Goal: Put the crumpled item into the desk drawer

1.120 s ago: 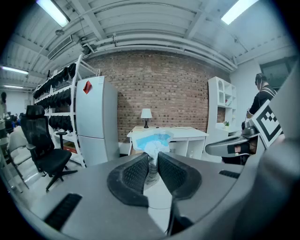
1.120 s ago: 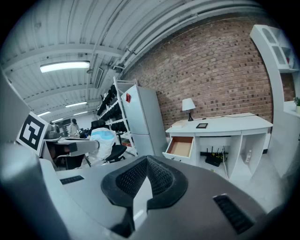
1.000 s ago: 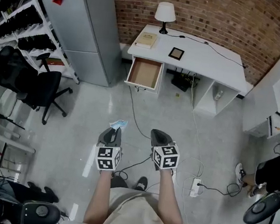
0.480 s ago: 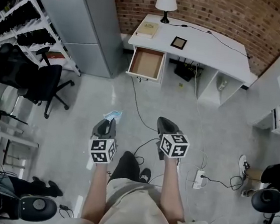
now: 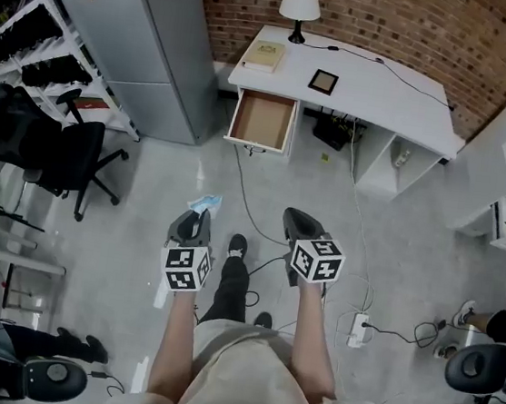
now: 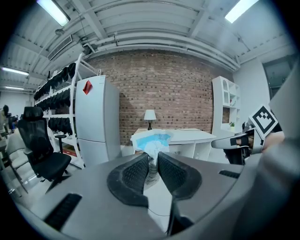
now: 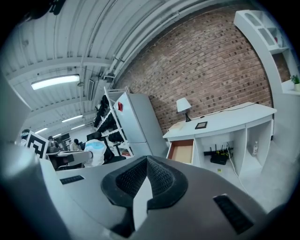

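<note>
My left gripper (image 5: 197, 221) is shut on a crumpled white and blue item (image 5: 203, 204), which sticks out past the jaw tips (image 6: 152, 144). My right gripper (image 5: 294, 226) is shut with nothing between its jaws (image 7: 145, 165). Both are held out over the floor, some way in front of the white desk (image 5: 376, 97). The desk drawer (image 5: 263, 123) at the desk's left end stands pulled open and looks empty; it also shows in the right gripper view (image 7: 182, 150).
A lamp (image 5: 300, 8), a book (image 5: 264, 55) and a small frame (image 5: 322, 81) sit on the desk. A grey fridge (image 5: 136, 36) stands to its left, with a black office chair (image 5: 45, 145) nearer. Cables (image 5: 245, 207) and a power strip (image 5: 357, 329) lie on the floor.
The person has stepped forward, and the desk and drawer sit a little nearer. Both grippers keep their poses; the left still holds the crumpled item.
</note>
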{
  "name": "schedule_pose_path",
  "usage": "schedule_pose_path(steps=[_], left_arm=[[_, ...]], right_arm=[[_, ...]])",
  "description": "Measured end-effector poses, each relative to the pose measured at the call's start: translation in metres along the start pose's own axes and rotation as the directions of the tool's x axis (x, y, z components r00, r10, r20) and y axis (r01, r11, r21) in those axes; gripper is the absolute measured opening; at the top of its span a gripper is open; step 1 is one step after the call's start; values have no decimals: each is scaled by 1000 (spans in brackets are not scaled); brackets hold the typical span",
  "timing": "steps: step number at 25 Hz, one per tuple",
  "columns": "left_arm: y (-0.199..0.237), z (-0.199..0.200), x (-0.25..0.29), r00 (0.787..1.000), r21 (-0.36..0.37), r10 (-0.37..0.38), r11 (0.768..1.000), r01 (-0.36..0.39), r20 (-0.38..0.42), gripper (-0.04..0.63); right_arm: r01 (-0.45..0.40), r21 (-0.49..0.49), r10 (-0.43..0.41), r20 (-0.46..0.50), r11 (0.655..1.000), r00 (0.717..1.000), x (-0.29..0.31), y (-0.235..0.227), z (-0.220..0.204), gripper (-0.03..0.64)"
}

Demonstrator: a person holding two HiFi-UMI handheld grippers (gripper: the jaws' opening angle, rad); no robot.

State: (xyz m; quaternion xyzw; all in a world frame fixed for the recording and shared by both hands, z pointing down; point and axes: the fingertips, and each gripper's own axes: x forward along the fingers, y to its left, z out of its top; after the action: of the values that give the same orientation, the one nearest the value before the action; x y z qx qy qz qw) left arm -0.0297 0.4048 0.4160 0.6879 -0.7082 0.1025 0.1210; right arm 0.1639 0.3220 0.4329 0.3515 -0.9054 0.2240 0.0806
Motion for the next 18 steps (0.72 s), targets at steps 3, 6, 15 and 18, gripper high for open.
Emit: schedule_pose_path(steps=[3,6,15,18], left_arm=[[12,13,37,1000,8,-9,1000,9,1,71],[24,29,76,1000,21,-22,1000,22,6,71],[61,54,193,998,-44,-60,997,60,-4,71],[67,62,226,996,-48,-85,995,84,-14,71]], right_arm=[[32,-5,-32,18,999,999,28,-14,17,25],[42,33,-42,11,999,999,56,-28,27,25],[66,52,-62,-69,997,996,148,-71,43,25],[66,52,-60,-104,996,993,173,-81,49,25]])
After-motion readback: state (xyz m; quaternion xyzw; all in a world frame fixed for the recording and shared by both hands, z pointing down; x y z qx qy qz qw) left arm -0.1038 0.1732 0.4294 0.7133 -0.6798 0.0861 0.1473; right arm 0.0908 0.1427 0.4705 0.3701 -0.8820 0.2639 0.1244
